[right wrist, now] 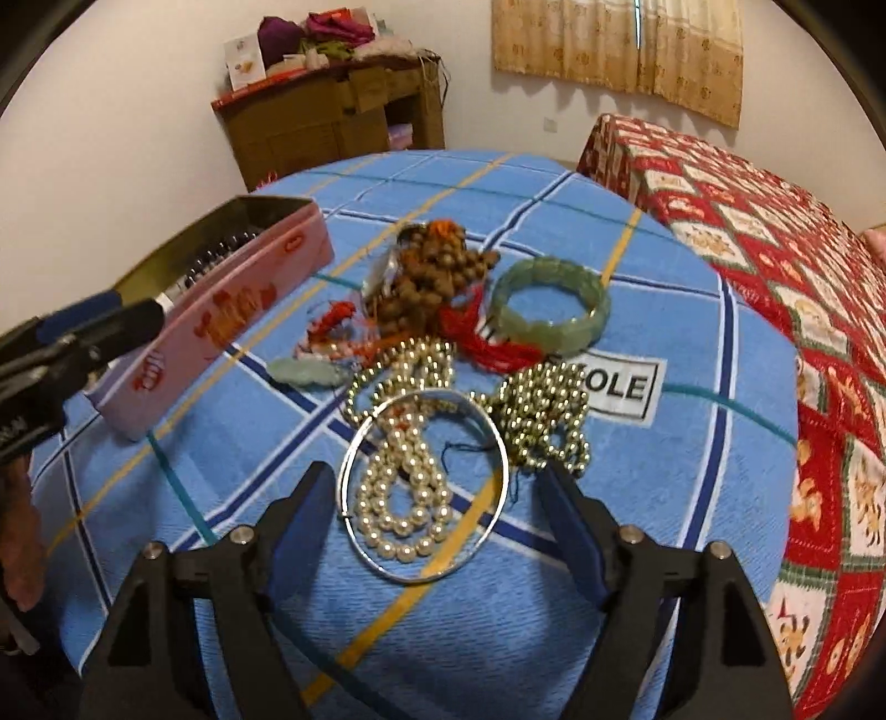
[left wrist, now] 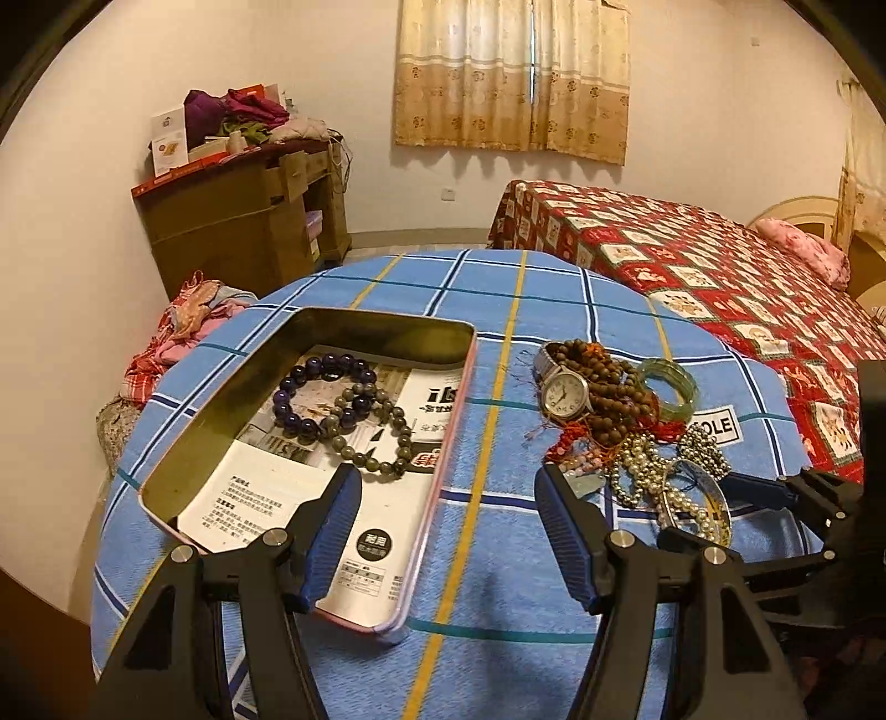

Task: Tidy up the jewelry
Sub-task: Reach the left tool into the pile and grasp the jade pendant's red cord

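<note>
In the left wrist view, the left gripper [left wrist: 448, 531] stands wide open with nothing between its pads, above the near part of the table [left wrist: 487, 598], which is covered with a blue checked cloth. Its left finger hangs over the near end of the open tin box [left wrist: 183, 443] at the left side of the table. Two pieces are already inside the tin: a dark purple bead bracelet [left wrist: 315, 396] and a grey bead bracelet [left wrist: 382, 432], which touch each other on printed paper. The rest lies in one heap near the right edge: a wristwatch [left wrist: 562, 390], brown wooden beads [left wrist: 612, 396], a green bangle [left wrist: 667, 387] and pearl strands [left wrist: 648, 471]. So I judge the task as only begun; most pieces still wait.

In the right wrist view, the right gripper [right wrist: 437, 498] is open too, and its pads do not press on anything. A thin silver bangle [right wrist: 423, 484] lies flat between its fingers, upon a white pearl necklace [right wrist: 398, 498]. Beyond it are golden beads [right wrist: 545, 415], the green bangle and the brown beads. The pink tin stands at the left edge, with the left gripper beside it.

The room is a bedroom: a bed with a red patterned cover [right wrist: 775, 288] at the right, a brown cabinet [right wrist: 326, 122] with clothes on top against the wall, and beige curtains [right wrist: 620, 50].
</note>
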Demonstrator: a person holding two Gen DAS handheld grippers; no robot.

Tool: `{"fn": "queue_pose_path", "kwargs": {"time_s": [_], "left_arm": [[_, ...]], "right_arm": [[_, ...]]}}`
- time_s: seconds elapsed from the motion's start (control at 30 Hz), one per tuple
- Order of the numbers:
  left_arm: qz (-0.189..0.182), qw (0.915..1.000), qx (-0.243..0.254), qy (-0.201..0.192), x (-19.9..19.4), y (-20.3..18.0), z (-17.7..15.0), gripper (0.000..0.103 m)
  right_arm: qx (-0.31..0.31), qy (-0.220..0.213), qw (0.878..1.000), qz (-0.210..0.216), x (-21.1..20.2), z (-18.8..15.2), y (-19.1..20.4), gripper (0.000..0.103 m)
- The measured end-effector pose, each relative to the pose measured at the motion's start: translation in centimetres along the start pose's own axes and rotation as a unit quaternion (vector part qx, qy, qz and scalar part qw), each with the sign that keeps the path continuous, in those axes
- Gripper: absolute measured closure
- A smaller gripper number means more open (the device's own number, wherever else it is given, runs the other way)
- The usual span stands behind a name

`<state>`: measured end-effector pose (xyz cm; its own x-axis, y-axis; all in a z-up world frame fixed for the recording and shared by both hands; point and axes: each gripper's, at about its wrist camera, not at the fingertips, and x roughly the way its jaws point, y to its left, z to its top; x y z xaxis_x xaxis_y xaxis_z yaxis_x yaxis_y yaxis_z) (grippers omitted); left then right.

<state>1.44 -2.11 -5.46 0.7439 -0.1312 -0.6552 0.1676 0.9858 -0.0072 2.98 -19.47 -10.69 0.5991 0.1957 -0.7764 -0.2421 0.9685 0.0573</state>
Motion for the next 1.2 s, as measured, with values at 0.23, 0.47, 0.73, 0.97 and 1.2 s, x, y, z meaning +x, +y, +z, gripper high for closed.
{"fn": "queue_pose_path", "kwargs": {"time_s": [0.23,0.47,0.73,0.97,1.2], "left_arm": [[-0.007,0.9999,0.014,0.002,0.2,-1.1,-0.1,0.038],[-0.018,0.9992,0.035,0.002,0.9,-3.0,0.4,0.038],[-0.050,0.9966,0.062,0.021,3.8,-6.2,1.8,0.053],[-0.047,0.9955,0.064,0.051,6.6,-6.7,2.3,0.060],[-0.065,0.9942,0.051,0.069,7.4,-5.9,2.1,0.100]], "right_arm": [[0.001,-0.012,1.000,0.009,-0.6,-0.2,-0.1,0.039],[0.029,-0.073,0.997,-0.002,-3.1,0.2,-1.0,0.039],[0.056,-0.079,0.995,-0.014,-2.5,0.8,-2.7,0.039],[0.061,-0.086,0.994,-0.009,-2.8,0.4,-3.1,0.039],[0.063,-0.088,0.994,-0.002,-2.8,0.2,-3.1,0.039]]}}
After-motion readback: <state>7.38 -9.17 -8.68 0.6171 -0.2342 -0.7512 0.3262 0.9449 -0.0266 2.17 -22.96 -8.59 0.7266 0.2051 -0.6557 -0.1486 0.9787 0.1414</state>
